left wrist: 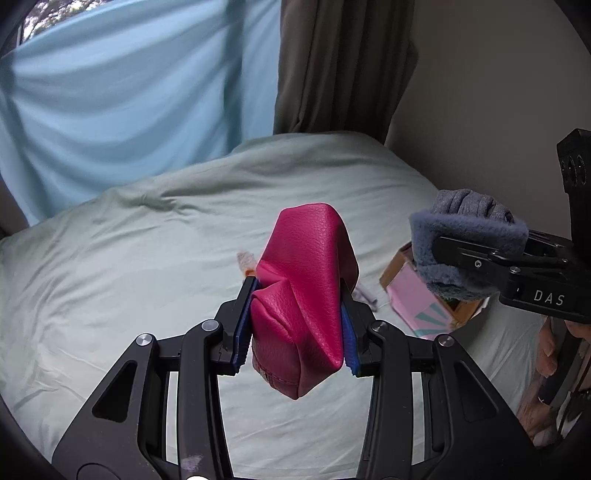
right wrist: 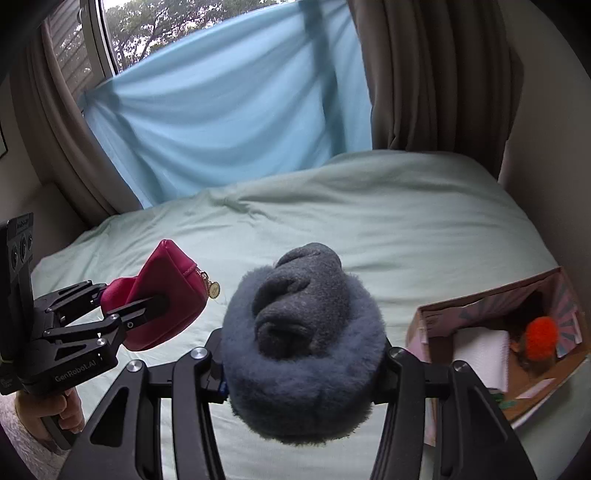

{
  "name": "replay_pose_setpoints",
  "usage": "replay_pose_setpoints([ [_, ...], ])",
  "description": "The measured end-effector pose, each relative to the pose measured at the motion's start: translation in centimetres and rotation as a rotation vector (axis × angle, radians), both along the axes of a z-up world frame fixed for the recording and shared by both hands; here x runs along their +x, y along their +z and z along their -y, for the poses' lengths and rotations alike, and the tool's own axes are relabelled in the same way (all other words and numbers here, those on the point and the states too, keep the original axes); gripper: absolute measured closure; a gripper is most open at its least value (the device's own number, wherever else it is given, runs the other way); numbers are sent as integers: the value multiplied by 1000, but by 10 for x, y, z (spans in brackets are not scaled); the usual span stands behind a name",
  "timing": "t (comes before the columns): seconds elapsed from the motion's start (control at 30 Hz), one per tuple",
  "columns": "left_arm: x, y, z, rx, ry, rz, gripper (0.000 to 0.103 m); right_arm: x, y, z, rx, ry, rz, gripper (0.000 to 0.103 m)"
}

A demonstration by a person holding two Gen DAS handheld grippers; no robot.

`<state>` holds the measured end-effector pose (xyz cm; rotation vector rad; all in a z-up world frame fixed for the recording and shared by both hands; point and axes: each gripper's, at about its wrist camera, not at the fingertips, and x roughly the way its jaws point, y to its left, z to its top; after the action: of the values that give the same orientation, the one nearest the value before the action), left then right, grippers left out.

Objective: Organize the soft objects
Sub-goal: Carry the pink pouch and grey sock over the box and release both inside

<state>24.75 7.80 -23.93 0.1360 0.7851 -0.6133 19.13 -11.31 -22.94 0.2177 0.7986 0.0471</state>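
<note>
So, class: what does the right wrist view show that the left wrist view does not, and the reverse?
Only the right wrist view shows the window, the pouch's gold zipper charm, and the box's contents: an orange fuzzy item and white folded cloth.

Only the left wrist view shows small items lying on the bed behind the pouch.

Both show the pink pouch, grey fleece item, cardboard box and bed.

The right hand-held gripper (right wrist: 301, 363) clamps a grey fleece slipper (right wrist: 301, 339) above the pale green bed (right wrist: 369, 214). To the left, the left hand-held gripper (right wrist: 155, 306) grips a pink pouch (right wrist: 162, 291). A cardboard box (right wrist: 436, 314) at right contains an orange pompom (right wrist: 541, 338).
</note>
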Motion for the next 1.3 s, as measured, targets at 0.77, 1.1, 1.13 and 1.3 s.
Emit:
replay_pose_setpoints([
  [0.77,-80,48,254,-21,74,-57,67,-47,50,226,-72,24,-94,55],
  [1.1,-60,-25,326,77,105,-187,67,-16,-10,302,-39,7,-209,55],
  [1.13,-57,-35,332,94,106,-199,67,-13,-19,308,-32,3,-225,55],
  [1.3,-43,-75,347,143,118,-274,67,2,-63,326,13,-2,-308,55],
])
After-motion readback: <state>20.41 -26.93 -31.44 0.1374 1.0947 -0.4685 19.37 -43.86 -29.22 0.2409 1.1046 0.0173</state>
